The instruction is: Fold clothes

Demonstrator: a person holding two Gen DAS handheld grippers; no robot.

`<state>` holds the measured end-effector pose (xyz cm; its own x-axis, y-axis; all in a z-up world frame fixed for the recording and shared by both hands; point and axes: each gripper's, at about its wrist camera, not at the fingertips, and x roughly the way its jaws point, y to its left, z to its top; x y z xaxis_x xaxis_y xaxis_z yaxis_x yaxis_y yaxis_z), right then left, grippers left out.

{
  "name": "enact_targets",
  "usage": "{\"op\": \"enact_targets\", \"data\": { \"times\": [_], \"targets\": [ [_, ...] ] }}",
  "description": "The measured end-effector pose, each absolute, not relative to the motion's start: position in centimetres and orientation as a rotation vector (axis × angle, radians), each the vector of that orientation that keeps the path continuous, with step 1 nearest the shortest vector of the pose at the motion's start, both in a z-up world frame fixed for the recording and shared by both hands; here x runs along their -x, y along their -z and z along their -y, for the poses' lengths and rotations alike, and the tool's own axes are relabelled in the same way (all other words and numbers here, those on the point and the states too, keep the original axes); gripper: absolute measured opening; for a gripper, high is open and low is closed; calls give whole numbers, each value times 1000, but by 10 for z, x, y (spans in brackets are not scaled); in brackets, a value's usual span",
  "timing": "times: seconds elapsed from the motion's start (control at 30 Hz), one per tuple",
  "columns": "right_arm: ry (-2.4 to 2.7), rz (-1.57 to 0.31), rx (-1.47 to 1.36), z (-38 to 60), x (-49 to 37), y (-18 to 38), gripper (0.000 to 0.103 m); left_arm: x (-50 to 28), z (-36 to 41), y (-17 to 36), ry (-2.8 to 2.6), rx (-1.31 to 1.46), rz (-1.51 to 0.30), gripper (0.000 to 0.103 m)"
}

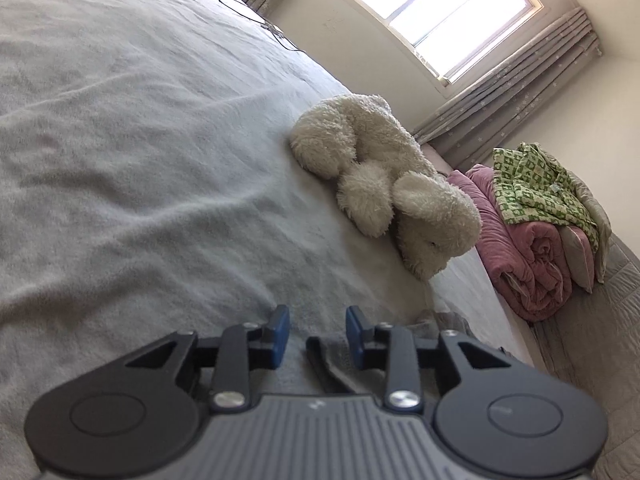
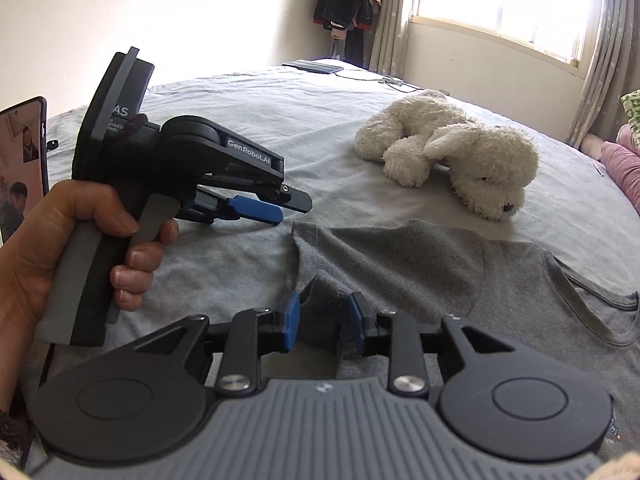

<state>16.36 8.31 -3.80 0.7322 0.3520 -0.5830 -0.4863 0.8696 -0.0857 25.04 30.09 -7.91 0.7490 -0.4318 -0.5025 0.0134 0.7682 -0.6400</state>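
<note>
Grey shirt [image 2: 420, 264] lies flat on the bed [image 2: 280, 112], spreading ahead and rightward of the right gripper [image 2: 324, 322]; its near edge bunches up between the partly open jaws, pads not pressing it. Left gripper [image 2: 280, 208] hovers partly open and empty, just beyond the shirt's left edge. Plush dog [image 2: 452, 152] lies farther ahead.

Bright window [image 1: 436, 12] glare, fisheye-warped edges

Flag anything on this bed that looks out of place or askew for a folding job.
The white plush dog lies on its side on the bed sheet, just beyond the grey top, crowding the folding space. The top itself is rumpled, its near edge bunched up.
</note>
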Motion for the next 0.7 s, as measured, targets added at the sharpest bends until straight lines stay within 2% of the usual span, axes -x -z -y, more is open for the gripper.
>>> {"op": "enact_targets", "data": {
  "times": [0.27, 0.33, 0.37, 0.4, 0.47, 0.7],
  "targets": [
    [-452, -620, 194, -86, -175, 63, 36, -252, -278, 76, 277, 557, -713, 34],
    [-447, -625, 190, -87, -177, 68, 34, -252, -271, 76, 243, 499, -714, 25],
    [-447, -624, 185, -87, -177, 70, 28, -253, -268, 76, 219, 472, -714, 13],
    [-451, -627, 186, -87, -177, 68, 20, -253, -265, 77, 200, 450, -712, 5],
    [-469, -636, 176, -86, -175, 63, 12, -253, -265, 77, 180, 459, -687, 3],
    [-559, -656, 86, -80, -172, 48, 11, -245, -279, 67, 116, 524, -586, 2]
  ]
}}
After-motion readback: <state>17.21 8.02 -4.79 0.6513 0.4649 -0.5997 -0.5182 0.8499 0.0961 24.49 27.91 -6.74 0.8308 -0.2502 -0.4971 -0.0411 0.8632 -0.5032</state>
